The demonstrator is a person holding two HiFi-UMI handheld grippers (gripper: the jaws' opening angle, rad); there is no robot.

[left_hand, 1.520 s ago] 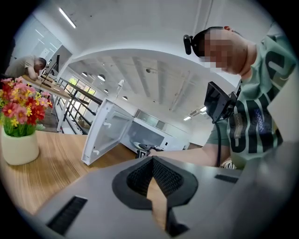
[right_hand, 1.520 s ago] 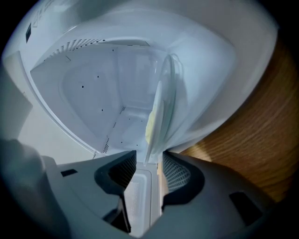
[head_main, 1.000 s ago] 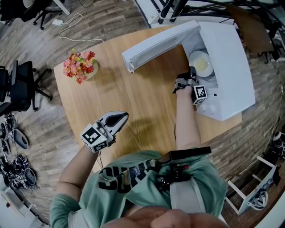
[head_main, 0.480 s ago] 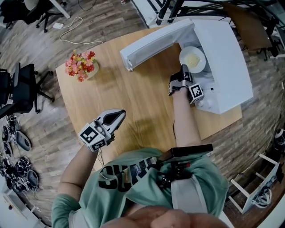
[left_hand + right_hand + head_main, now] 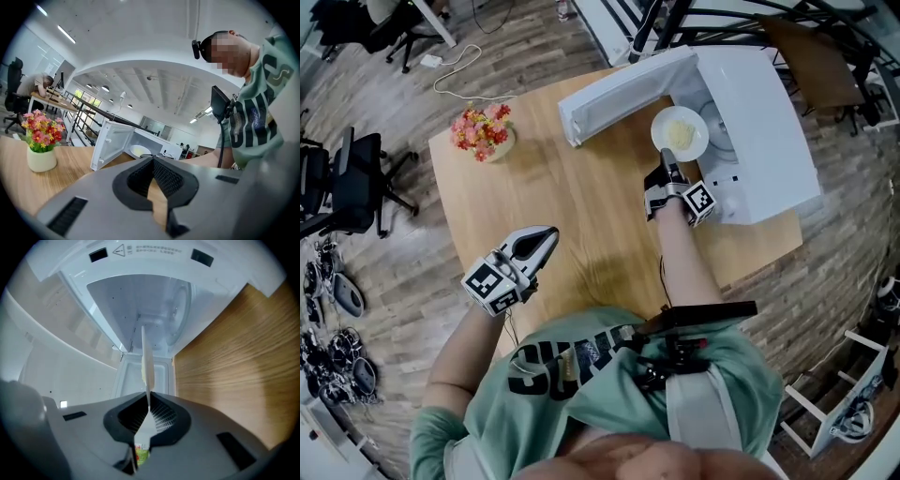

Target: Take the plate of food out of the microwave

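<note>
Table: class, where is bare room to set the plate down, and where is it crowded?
Free: the wide middle of the table, between the flowers, the door and the left claw. Crowded: by the microwave mouth, where the right claw holds the plate.

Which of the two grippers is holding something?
The right gripper: its jaws pinch the rim of the plate by the microwave. The left gripper is shut on nothing, above the table.

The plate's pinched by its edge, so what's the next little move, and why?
Probably draw the plate a bit further out over the bare table. The right tool is shut on its rim, and the plate hangs just at the mouth of the microwave, beside the open door.
</note>
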